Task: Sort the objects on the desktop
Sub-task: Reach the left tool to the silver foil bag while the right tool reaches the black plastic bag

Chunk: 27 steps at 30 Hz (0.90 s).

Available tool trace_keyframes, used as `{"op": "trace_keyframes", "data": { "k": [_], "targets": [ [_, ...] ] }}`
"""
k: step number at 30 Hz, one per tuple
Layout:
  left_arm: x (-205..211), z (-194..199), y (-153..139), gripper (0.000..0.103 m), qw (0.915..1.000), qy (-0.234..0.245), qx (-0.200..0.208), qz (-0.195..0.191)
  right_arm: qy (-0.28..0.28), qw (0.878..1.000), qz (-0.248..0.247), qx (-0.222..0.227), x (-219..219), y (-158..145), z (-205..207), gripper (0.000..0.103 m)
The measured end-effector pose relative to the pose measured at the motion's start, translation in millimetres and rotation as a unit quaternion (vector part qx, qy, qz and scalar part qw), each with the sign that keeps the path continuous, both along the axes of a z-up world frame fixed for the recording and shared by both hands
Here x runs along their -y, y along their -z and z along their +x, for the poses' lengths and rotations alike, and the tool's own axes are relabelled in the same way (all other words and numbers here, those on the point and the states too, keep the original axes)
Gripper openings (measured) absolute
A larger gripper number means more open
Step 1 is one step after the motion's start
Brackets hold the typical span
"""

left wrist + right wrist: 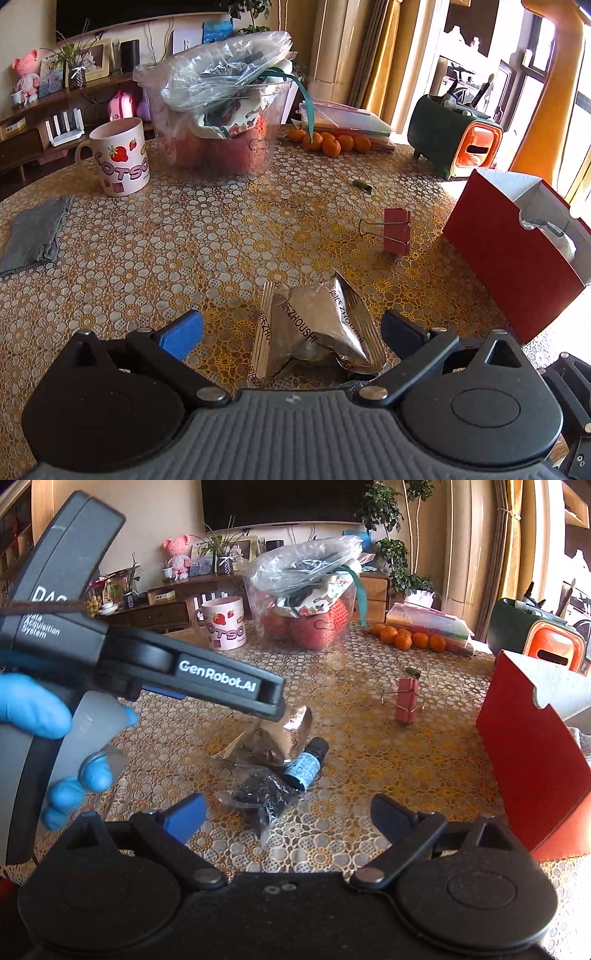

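So my left gripper [291, 330] is spread wide with nothing pinched, hovering over the silver foil packet [314, 328], which lies on the lace-patterned tablecloth [166, 240] right between the two blue pads without either one touching it. From the left wrist view, the pink binder clip [397, 230] stands at about 1 o'clock from the packet, well apart from it, and the red cardboard box [513, 254] sits off at 3 o'clock with its top open. Further back there's the strawberry mug [120, 158] at 10 o'clock, a clear tub stuffed with plastic bags [221, 122] at 12, a row of tangerines [332, 142] beside it, and a grey cloth [35, 236] lying flat at 9. My right gripper [288, 818] is also released, jaws wide, holding nothing. Just ahead of it in the right wrist view is a small clear bag of black bits [258, 794], touching a little blue-labelled dropper bottle [306, 764] that lies on its side at 1 o'clock from the bag. The foil packet is just behind those two, partly hidden by my other gripper, which my blue-gloved hand [48, 720] is gripping at 9 o'clock.
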State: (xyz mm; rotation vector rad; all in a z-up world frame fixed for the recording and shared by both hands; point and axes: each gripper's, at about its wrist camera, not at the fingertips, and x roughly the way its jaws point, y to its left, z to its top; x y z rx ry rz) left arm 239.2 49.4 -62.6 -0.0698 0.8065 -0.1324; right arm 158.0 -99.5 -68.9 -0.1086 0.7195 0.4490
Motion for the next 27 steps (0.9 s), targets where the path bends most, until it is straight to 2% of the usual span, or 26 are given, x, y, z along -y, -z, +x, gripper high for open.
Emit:
{"op": "trace_keyframes", "data": {
  "k": [6, 10, 15, 27],
  "targets": [
    [-1.9, 20.9, 13.6, 0.103, 0.9991, 0.012, -0.032, -0.022, -0.015, 1.000, -0.008, -0.010, -13.6, 13.8, 9.2, 0.095],
    [2.1, 28.9, 11.7, 0.103, 0.9987, 0.025, -0.029, -0.032, -0.020, 1.000, -0.009, -0.021, -18.2, 22.5, 15.5, 0.094],
    [8.3, 39.1, 19.4, 0.103, 0.9986, 0.034, -0.037, -0.014, -0.024, 0.999, -0.008, -0.028, -21.4, 27.0, 20.4, 0.093],
    [3.5, 54.1, 37.4, 0.103, 0.9962, 0.041, -0.067, -0.039, -0.029, 0.999, -0.010, -0.040, -30.9, 39.9, 30.4, 0.086]
  ]
}}
